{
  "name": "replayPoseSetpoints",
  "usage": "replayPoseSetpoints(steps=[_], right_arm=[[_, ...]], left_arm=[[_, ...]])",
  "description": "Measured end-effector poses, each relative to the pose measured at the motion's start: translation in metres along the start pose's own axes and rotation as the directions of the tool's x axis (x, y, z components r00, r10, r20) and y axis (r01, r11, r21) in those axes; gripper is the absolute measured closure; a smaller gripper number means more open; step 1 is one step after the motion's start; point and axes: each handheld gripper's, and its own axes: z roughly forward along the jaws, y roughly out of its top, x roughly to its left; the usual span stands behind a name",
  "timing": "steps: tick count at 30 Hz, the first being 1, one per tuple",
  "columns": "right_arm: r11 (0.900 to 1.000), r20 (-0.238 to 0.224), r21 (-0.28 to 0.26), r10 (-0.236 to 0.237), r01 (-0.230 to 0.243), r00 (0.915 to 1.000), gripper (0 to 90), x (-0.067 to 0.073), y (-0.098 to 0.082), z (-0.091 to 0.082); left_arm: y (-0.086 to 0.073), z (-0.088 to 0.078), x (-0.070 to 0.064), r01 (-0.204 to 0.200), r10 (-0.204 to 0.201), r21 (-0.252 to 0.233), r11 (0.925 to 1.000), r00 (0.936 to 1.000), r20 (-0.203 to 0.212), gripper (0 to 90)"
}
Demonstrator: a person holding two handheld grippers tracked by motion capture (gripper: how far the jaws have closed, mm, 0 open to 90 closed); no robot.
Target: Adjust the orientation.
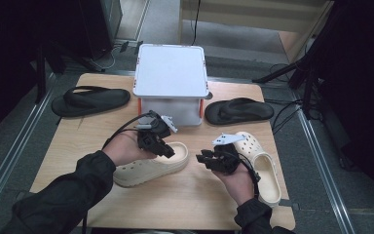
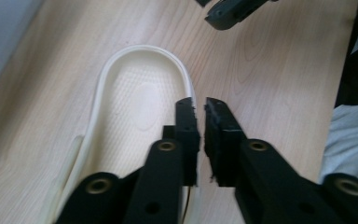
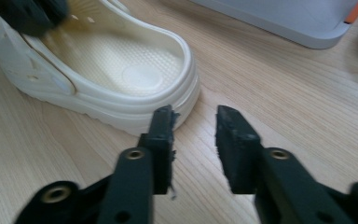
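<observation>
I am gripping the side wall of the left cream clog (image 1: 151, 165) with the left gripper (image 1: 157, 143), jaws nearly closed on its rim; this looks like the pick-up step. The right gripper (image 3: 194, 122) is hanging part open over bare table (image 1: 185, 195), holding nothing, just short of that clog's heel. The second clog (image 1: 263, 163) is lying behind my right hand. Next move: lifting without the rim slipping. The grip point itself is blurring in the left gripper view.

Two cream clogs (image 1: 151, 165), two black flip-flops (image 1: 90, 101)
</observation>
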Motion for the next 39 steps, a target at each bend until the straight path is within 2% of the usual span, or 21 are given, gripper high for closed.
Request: replayPoseSetpoints(steps=[1, 2, 3, 5, 9, 12, 13, 14, 15, 16, 17, 18, 19, 22, 24, 25, 26, 29, 35, 36, 39], right_arm=[[1.0, -0.013, -0.004, -0.001, 0.001, 0.9999, 81.7, 0.001, 0.003, 0.002], [1.0, -0.02, -0.002, 0.005, -0.005, 0.9998, 84.1, 0.001, 0.005, 0.002], [1.0, -0.02, -0.002, 0.005, -0.005, 0.9998, 84.1, 0.001, 0.005, 0.002], [1.0, -0.029, 0.002, -0.006, 0.006, 0.9996, 90.0, 0.003, 0.01, 0.006], [1.0, -0.031, 0.008, -0.016, 0.016, 0.9994, 90.0, 0.003, 0.018, 0.013], [1.0, -0.04, 0.015, -0.008, 0.009, 0.9992, 90.0, 0.001, 0.023, 0.02], [1.0, -0.04, 0.015, -0.008, 0.009, 0.9992, 90.0, 0.001, 0.023, 0.02], [1.0, -0.045, 0.016, -0.015, 0.015, 0.9989, 90.0, 0.001, 0.027, 0.024], [1.0, -0.048, 0.014, -0.018, 0.019, 0.9987, 90.0, 0.001, 0.028, 0.025], [1.0, -0.048, 0.014, -0.018, 0.019, 0.9987, 90.0, 0.001, 0.028, 0.025], [1.0, -0.05, 0.013, -0.024, 0.025, 0.9984, 90.0, 0.001, 0.033, 0.029], [1.0, -0.054, 0.013, -0.025, 0.026, 0.9982, 90.0, 0.001, 0.034, 0.03], [0.999, -0.057, 0.009, -0.034, 0.035, 0.9978, 90.0, 0.0, 0.037, 0.032], [0.999, -0.056, 0.009, -0.034, 0.035, 0.9979, 90.0, -0.001, 0.042, 0.037], [1.0, -0.06, 0.004, -0.026, 0.026, 0.9979, 90.0, -0.003, 0.044, 0.041], [1.0, -0.059, 0.007, -0.025, 0.025, 0.9979, 90.0, -0.004, 0.045, 0.043], [1.0, -0.06, 0.016, -0.024, 0.025, 0.9979, 90.0, -0.004, 0.046, 0.046], [0.999, -0.061, 0.016, -0.037, 0.038, 0.9975, 90.0, -0.003, 0.048, 0.05], [0.999, -0.05, -0.006, -0.048, 0.048, 0.9976, 90.0, -0.003, 0.057, 0.059], [0.999, -0.05, -0.002, -0.048, 0.047, 0.9976, 90.0, -0.004, 0.057, 0.062], [0.999, -0.048, 0.009, -0.049, 0.05, 0.9976, 90.0, -0.004, 0.057, 0.069]], left_arm=[[-0.005, -0.006, 0.0, 0.009, -0.01, -0.014, 0.9999, 0.9999, -0.013, 90.0], [-0.013, -0.013, 0.001, 0.029, -0.03, -0.032, 0.9991, 0.9994, -0.017, 90.0], [-0.013, -0.013, 0.001, 0.029, -0.03, -0.032, 0.9991, 0.9994, -0.017, 90.0], [-0.028, -0.022, 0.0, 0.053, -0.056, -0.061, 0.9967, 0.9976, -0.041, 90.0], [-0.051, -0.031, -0.006, 0.047, -0.055, -0.113, 0.9924, 0.9962, -0.068, 90.0], [-0.07, -0.037, -0.009, 0.085, -0.098, -0.149, 0.9851, 0.9917, -0.084, 90.0], [-0.07, -0.037, -0.009, 0.085, -0.098, -0.149, 0.9851, 0.9917, -0.084, 90.0], [-0.082, -0.04, -0.009, 0.119, -0.134, -0.163, 0.9794, 0.9875, -0.084, 90.0], [-0.088, -0.041, -0.01, 0.134, -0.151, -0.171, 0.976, 0.9846, -0.089, 90.0], [-0.088, -0.041, -0.01, 0.134, -0.151, -0.171, 0.976, 0.9846, -0.089, 90.0], [-0.1, -0.042, -0.011, 0.157, -0.178, -0.176, 0.9718, 0.9783, -0.107, 90.0], [-0.1, -0.042, -0.011, 0.157, -0.178, -0.176, 0.9718, 0.9783, -0.107, 90.0], [-0.111, -0.042, -0.011, 0.18, -0.203, -0.182, 0.9668, 0.9721, -0.118, 90.0], [-0.126, -0.039, -0.013, 0.217, -0.243, -0.196, 0.9564, 0.9626, -0.12, 90.0], [-0.133, -0.036, -0.014, 0.231, -0.259, -0.194, 0.9534, 0.9565, -0.134, 90.0], [-0.133, -0.036, -0.014, 0.231, -0.259, -0.194, 0.9534, 0.9565, -0.134, 90.0], [-0.141, -0.033, -0.015, 0.253, -0.283, -0.212, 0.9439, 0.9506, -0.127, 90.0], [-0.151, -0.029, -0.016, 0.272, -0.301, -0.202, 0.9408, 0.9448, -0.13, 90.0], [-0.167, -0.022, -0.015, 0.32, -0.35, -0.215, 0.9226, 0.9292, -0.118, 90.0], [-0.168, -0.021, -0.015, 0.322, -0.35, -0.209, 0.9235, 0.9294, -0.116, 90.0], [-0.172, -0.016, -0.016, 0.336, -0.364, -0.209, 0.9185, 0.9237, -0.118, 90.0]])
